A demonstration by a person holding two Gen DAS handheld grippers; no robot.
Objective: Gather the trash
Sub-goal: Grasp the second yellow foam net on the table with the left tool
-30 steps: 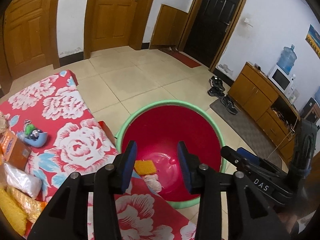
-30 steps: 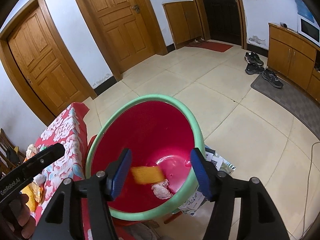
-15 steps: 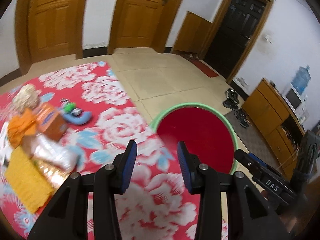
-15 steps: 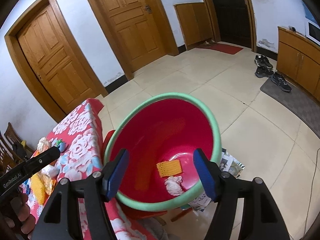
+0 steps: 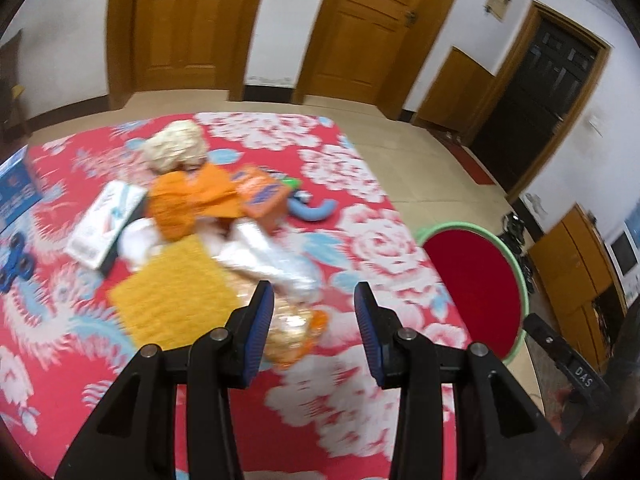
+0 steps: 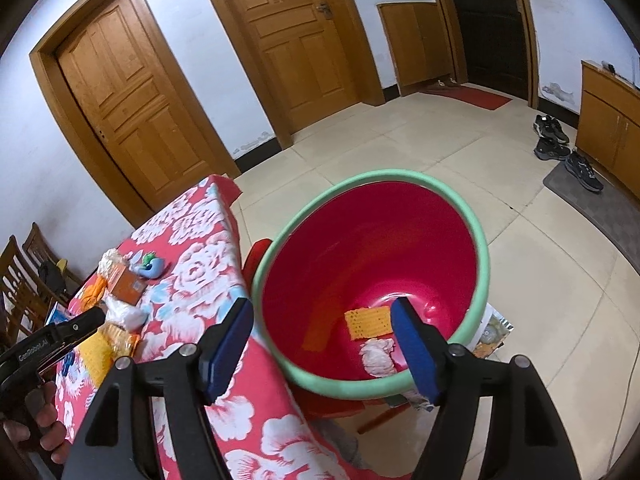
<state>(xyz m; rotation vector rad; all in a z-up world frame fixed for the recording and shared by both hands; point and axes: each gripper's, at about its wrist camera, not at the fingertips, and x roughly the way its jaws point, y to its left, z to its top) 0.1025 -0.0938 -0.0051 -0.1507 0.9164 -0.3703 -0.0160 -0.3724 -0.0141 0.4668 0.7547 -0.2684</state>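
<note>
Red floral tablecloth [image 5: 360, 248] | beige tiled floor [image 6: 540, 264] | wooden doors [image 6: 304, 40]

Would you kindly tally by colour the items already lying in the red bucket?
Yellow: 1, a knitted cloth
White: 1, a crumpled wad
Total: 2 in the bucket
</note>
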